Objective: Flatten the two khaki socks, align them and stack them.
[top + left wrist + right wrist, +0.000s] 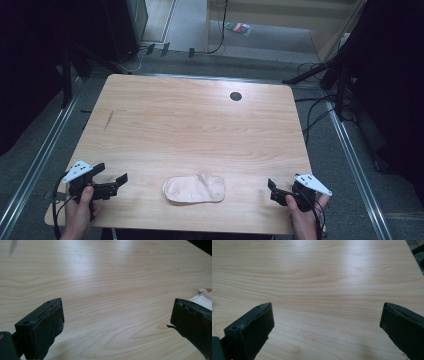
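A pale pink cloth [195, 188] lies folded and flat near the front edge of the wooden table [200, 125]. My left gripper [112, 173] is held low at the table's front left corner, pointing toward the cloth, a short way from it. In the left gripper view the left gripper [117, 315] is open with bare wood between its jaws, and a corner of the cloth [203, 296] shows past the right jaw. My right gripper [274, 192] sits at the front right, apart from the cloth. It [327, 315] is open over bare wood.
A round black grommet hole [235, 96] sits near the table's far edge. A short dark streak [109, 120] marks the left side of the wood. Cables and stand legs [320, 75] crowd the floor beyond the far right corner.
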`<state>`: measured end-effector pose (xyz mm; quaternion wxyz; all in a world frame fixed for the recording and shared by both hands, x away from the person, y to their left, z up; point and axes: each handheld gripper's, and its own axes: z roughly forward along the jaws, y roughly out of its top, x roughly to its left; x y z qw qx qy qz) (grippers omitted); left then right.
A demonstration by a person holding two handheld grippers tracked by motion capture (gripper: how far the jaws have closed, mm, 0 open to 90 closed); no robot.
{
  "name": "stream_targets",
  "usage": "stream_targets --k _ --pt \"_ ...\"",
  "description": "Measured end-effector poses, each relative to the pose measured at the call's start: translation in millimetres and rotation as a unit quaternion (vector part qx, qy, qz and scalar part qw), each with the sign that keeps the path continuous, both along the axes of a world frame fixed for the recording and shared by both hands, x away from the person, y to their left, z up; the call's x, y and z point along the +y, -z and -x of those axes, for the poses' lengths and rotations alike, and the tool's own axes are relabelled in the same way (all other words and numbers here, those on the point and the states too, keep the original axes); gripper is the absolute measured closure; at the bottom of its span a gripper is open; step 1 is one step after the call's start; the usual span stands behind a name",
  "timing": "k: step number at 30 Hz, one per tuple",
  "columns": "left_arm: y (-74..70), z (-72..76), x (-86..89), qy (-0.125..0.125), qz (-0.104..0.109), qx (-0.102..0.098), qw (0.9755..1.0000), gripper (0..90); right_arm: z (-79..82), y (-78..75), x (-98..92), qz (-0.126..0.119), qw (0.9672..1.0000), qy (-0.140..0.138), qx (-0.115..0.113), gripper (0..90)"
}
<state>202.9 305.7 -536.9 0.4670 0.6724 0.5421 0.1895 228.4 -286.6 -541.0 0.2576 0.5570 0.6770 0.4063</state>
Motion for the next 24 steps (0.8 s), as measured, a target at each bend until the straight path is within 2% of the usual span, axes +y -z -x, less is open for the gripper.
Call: stream_targets --k 3,5,9,12,14,17,19,22,24 --pt "3.9 3.4 16.7 -0.014 -0.013 0.005 0.9998 0.0 1.2 0.3 -10.6 -0.007 0.9999 0.009 0.002 0.0" --pt "5.0 4.0 20.8 -0.019 -0.014 0.004 0.9997 0.0 1.6 0.2 -12.5 -0.006 0.9999 0.010 0.002 0.0" --pt "7.3 7.5 41.1 -0.037 -0.015 0.004 0.9992 0.0 4.0 1.2 -24.7 0.002 0.9998 0.020 0.006 0.0" --pt "7.6 8.3 46.6 -0.044 -0.015 0.003 0.9989 0.0 5.7 1.3 -29.3 0.003 0.9997 0.022 0.008 0.0" --pt "7.6 8.5 51.5 -0.051 -0.021 0.001 0.9985 0.0 9.0 1.0 -38.3 -0.010 0.9996 0.025 0.005 0.0" --pt "7.7 8.4 58.9 -0.060 -0.023 0.000 0.9979 0.0 11.0 0.8 -43.8 -0.008 0.9994 0.032 0.005 0.0" --pt "7.8 8.5 63.0 -0.065 -0.028 -0.003 0.9975 0.0 11.8 2.7 -49.5 0.005 0.9993 0.035 0.013 0.0" --pt "8.5 8.5 66.5 -0.069 -0.035 -0.007 0.9970 0.0 11.0 4.7 -53.3 -0.002 0.9992 0.035 0.017 0.0" --pt "10.3 7.3 66.5 -0.068 -0.029 -0.004 0.9973 0.0 10.2 6.2 -52.1 -0.005 0.9987 0.046 0.019 0.0"
